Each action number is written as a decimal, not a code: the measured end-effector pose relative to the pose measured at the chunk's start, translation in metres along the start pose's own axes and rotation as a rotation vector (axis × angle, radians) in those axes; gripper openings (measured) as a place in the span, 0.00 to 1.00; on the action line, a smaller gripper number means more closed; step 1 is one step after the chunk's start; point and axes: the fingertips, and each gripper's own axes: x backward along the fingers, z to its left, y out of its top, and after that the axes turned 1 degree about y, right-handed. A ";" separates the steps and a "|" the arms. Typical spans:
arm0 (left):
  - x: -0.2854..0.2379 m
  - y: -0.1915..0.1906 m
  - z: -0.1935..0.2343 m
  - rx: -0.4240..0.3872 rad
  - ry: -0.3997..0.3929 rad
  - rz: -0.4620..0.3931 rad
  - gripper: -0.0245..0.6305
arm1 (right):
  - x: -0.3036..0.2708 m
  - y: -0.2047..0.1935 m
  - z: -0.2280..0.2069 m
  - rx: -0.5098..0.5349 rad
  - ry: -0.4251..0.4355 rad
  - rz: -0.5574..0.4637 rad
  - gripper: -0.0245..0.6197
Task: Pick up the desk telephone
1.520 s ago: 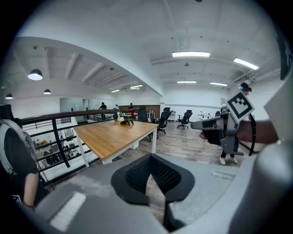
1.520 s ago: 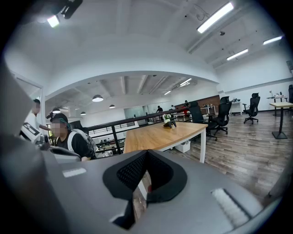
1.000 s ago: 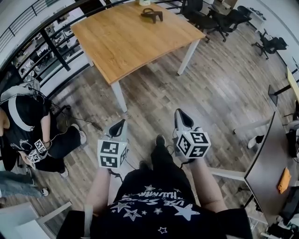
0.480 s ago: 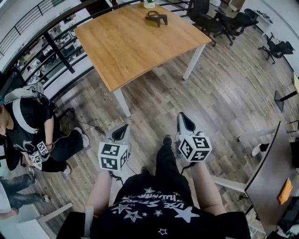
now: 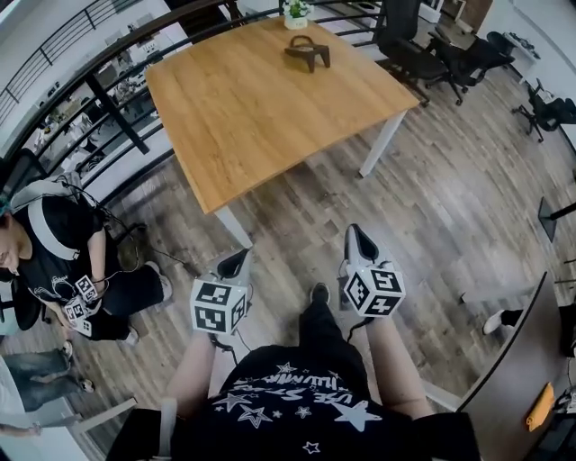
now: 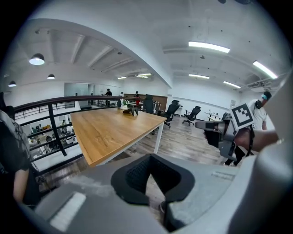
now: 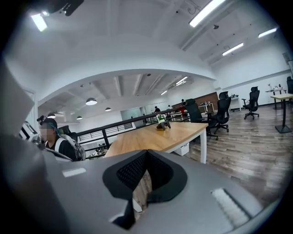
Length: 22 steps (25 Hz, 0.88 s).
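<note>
The desk telephone (image 5: 306, 52) is a dark set near the far end of the wooden table (image 5: 261, 108), next to a small potted plant (image 5: 296, 13). It also shows small and distant as the telephone (image 6: 130, 111) and the telephone (image 7: 163, 124). My left gripper (image 5: 236, 259) and right gripper (image 5: 357, 236) are held side by side over the wood floor, short of the table's near corner, both pointing toward it. The left gripper (image 6: 153, 176) and right gripper (image 7: 145, 171) have their jaws together with nothing held.
A person (image 5: 54, 243) sits on the floor at the left by a black railing (image 5: 108, 103). Office chairs (image 5: 423, 45) stand beyond the table's right side. A dark desk (image 5: 531, 360) edges in at lower right. The table leg (image 5: 232, 230) stands just ahead of the left gripper.
The table and telephone have slid nearer and lower in the head view as I walk toward them. Both grippers came forward with me, still shut.
</note>
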 end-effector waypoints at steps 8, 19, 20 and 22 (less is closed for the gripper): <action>-0.070 0.066 0.007 0.028 0.071 -0.017 0.04 | -0.076 0.042 -0.043 -0.006 0.130 0.049 0.04; -0.140 0.104 -0.006 0.055 0.127 -0.008 0.04 | -0.146 0.064 -0.105 -0.085 0.234 0.099 0.04; -0.143 0.106 -0.004 0.060 0.134 -0.008 0.04 | -0.150 0.066 -0.107 -0.093 0.238 0.099 0.04; -0.148 0.109 -0.001 0.072 0.146 -0.008 0.04 | -0.158 0.070 -0.110 -0.102 0.249 0.099 0.04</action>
